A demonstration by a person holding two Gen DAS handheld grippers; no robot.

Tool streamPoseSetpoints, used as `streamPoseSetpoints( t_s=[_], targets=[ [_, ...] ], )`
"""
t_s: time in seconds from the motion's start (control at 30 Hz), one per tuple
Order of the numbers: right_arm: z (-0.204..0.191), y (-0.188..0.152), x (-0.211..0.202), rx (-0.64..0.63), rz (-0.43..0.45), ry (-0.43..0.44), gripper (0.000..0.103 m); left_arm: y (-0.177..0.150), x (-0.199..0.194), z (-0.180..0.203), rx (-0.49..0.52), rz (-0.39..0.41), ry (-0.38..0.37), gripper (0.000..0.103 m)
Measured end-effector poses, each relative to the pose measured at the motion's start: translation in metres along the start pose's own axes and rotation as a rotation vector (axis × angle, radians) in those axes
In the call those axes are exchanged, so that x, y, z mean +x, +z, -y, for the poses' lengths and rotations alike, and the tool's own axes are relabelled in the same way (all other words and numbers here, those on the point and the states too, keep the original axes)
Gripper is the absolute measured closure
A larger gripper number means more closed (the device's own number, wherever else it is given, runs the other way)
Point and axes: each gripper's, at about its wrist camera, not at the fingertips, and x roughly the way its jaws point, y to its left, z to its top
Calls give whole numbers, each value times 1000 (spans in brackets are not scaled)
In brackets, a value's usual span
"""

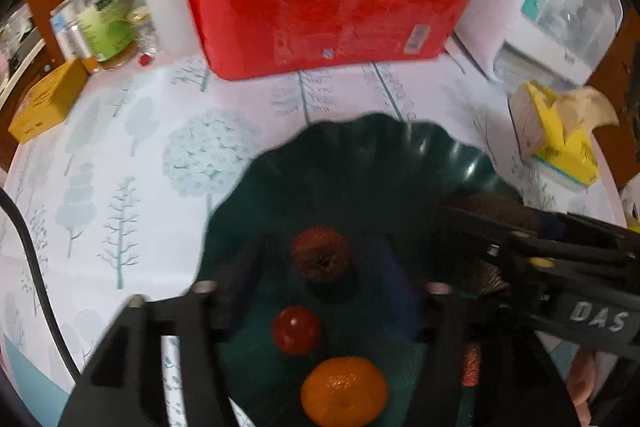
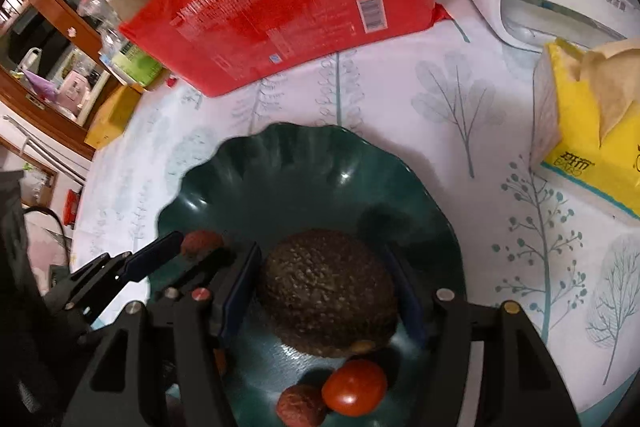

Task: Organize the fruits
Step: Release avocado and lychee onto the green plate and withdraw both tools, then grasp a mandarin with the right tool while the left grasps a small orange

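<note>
While both my tools hang over the green plate [image 2: 248, 171], the right tool [image 2: 326, 279] has its jaws standing wide on either side of the avocado [image 2: 328, 291], with a gap visible at the right jaw; whether the left jaw touches it I cannot tell. The avocado sits in the plate near its middle, with a tomato [image 2: 354, 387] and a lychee [image 2: 300, 407] just beside it at six o'clock.

My left tool [image 1: 320, 263] is also wide, its jaws flanking a lychee [image 1: 320, 253] without gripping it. At six o'clock of that lychee lie a tomato [image 1: 296, 329] and, nearer me, an orange [image 1: 344, 389], all inside the plate.

My worry is crowding. The two tools are close together over one plate, and my right tool reaches in at three o'clock of the left view, so a careless lift could knock them together. The avocado is round and heavy-looking; pulling back crooked might roll it onto the tomato and lychee. The plate's rim is low, I judge, so a nudged small fruit could roll out onto the table [image 2: 440, 99].
</note>
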Motion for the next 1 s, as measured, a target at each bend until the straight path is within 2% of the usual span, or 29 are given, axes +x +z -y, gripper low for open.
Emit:
streamPoseSetpoints(
  t_s=[0.13,0.4,0.63,0.8,1.0],
  targets=[
    [-11,-1,-24,-34,34,8,39,2,-28,-8,-30,32,-6,36],
    [-35,-17,-84,-91,89,-31,39,-12,-96,-5,3,85,33,34],
    [-52,-47,-146,-112,140,-43,39,-38,-175,-2,20,156,50,28],
    [-59,-72,-188,-124,180,-24,39,-63,-228,1,24,210,53,18],
    [-71,-110,-227,-196,232,-57,39,-92,-267,3,40,257,53,18]
  ],
)
